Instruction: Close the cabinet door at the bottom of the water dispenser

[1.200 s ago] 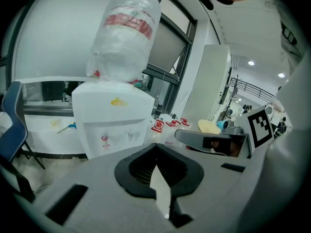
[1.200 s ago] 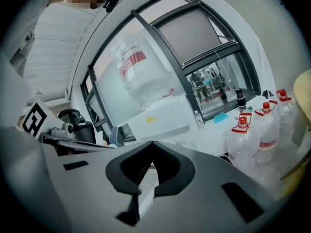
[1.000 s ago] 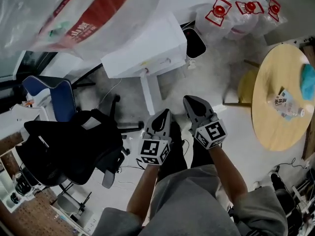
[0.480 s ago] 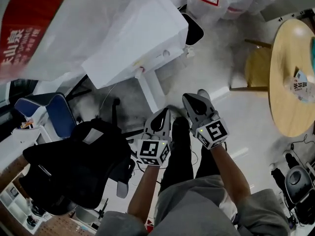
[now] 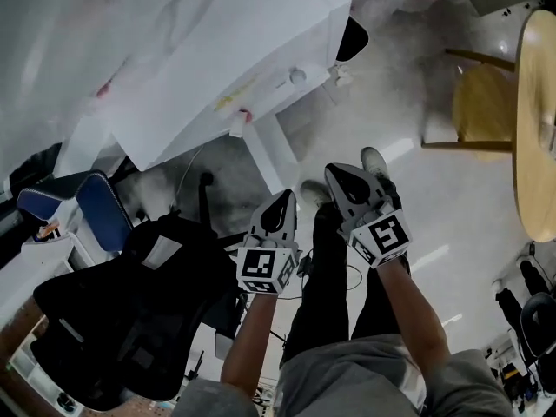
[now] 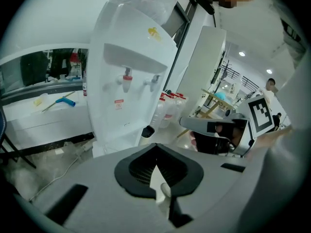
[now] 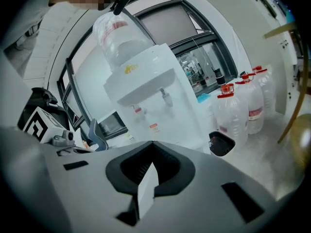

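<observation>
The white water dispenser (image 5: 252,50) fills the top of the head view, with a bottle on top; it stands ahead in the left gripper view (image 6: 129,81) and the right gripper view (image 7: 155,106). A narrow white panel (image 5: 263,156), seemingly the bottom cabinet door standing out, juts from its base towards me. Held side by side at waist height and short of the dispenser are my left gripper (image 5: 282,202) (image 6: 156,149) and my right gripper (image 5: 340,179) (image 7: 151,147). Both are shut with nothing between the jaws.
A black office chair (image 5: 130,311) draped with dark cloth stands at my left, with a blue chair (image 5: 97,211) behind it. A black bin (image 5: 352,40) and water bottles (image 7: 243,110) sit right of the dispenser. A round wooden table (image 5: 537,120) and stool (image 5: 486,102) are at right.
The view has moved closer to the dispenser, which now looms larger overhead. Both grippers stay shut and side by side in front of me.
</observation>
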Demonstrator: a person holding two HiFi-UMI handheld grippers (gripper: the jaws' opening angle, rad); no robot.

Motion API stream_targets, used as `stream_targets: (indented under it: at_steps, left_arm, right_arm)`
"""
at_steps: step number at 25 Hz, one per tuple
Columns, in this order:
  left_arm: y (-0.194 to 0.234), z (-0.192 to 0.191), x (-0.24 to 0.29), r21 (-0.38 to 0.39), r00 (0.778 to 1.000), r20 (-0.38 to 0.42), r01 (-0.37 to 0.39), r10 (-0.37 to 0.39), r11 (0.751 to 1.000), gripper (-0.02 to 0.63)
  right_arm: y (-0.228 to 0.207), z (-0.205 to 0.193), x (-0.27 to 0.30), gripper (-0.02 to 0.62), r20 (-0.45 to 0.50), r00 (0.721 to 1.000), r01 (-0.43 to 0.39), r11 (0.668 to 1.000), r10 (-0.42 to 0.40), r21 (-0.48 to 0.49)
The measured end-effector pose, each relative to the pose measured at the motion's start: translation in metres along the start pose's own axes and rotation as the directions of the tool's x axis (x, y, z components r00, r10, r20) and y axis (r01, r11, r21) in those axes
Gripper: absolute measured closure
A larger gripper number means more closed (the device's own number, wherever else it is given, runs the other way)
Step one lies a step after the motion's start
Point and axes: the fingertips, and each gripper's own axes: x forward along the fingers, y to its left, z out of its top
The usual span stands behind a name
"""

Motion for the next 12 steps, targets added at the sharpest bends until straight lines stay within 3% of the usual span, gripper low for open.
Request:
stream_targets:
  at_steps: [4, 10, 12]
  left_arm:
    - [0.023, -0.03, 0.009, 0.042, 0.999, -0.029, -0.02, 0.021, 0.999, 0.599]
    - [0.065, -0.074, 0.021, 0.047, 0.997, -0.07, -0.042, 0.045, 0.998, 0.6]
    - [0.08, -0.089, 0.026, 0.092, 0.994, -0.092, -0.047, 0.056, 0.995, 0.6]
  right_arm:
    - [-0.006, -0.024, 0.011, 0.584, 0.002, 1.0, 0.011, 1.0, -0.011, 0.012]
    - [-0.012, -0.059, 0.021, 0.586, -0.015, 1.0, 0.014, 0.999, -0.013, 0.037]
    - [-0.014, -0.07, 0.023, 0.584, -0.024, 1.0, 0.012, 0.999, -0.011, 0.04]
